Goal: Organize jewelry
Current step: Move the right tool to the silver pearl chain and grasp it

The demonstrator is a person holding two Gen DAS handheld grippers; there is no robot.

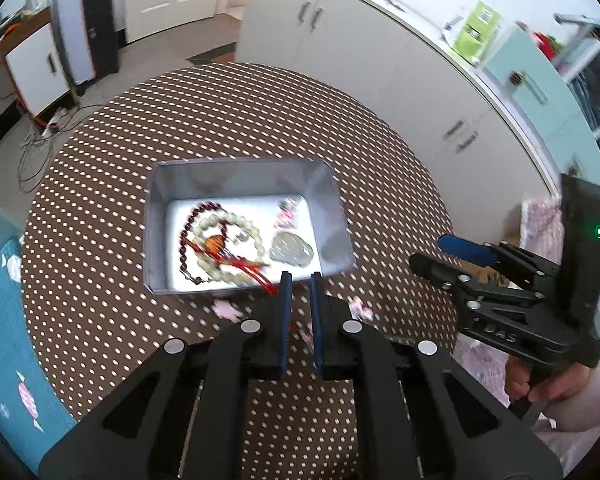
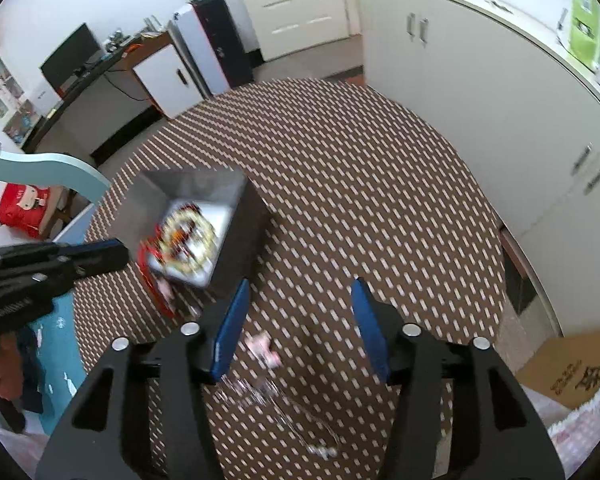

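Note:
A grey open box [image 1: 244, 178] [image 2: 242, 236] sits on the round brown dotted table [image 1: 220, 120]. Inside lie a pale bead bracelet [image 1: 236, 244], a dark red bead string [image 1: 186, 236], a red tassel [image 1: 256, 276] hanging over the front wall, a pink piece [image 1: 286, 216] and a clear bagged item [image 1: 292, 250]. My left gripper [image 1: 300, 280] is nearly closed and empty, just in front of the box. My right gripper [image 2: 300, 292] is open above a pink piece [image 2: 264, 346] and a thin chain [image 2: 284, 412] on the table. Pink pieces [image 1: 228, 310] lie by the left fingers.
White cabinets [image 2: 480, 92] curve along the right. A blue cushioned chair [image 1: 4, 320] stands at the table's left. A cardboard box [image 2: 568, 368] sits at the lower right. A desk with a monitor [image 2: 72, 60] and a white cabinet stand far behind.

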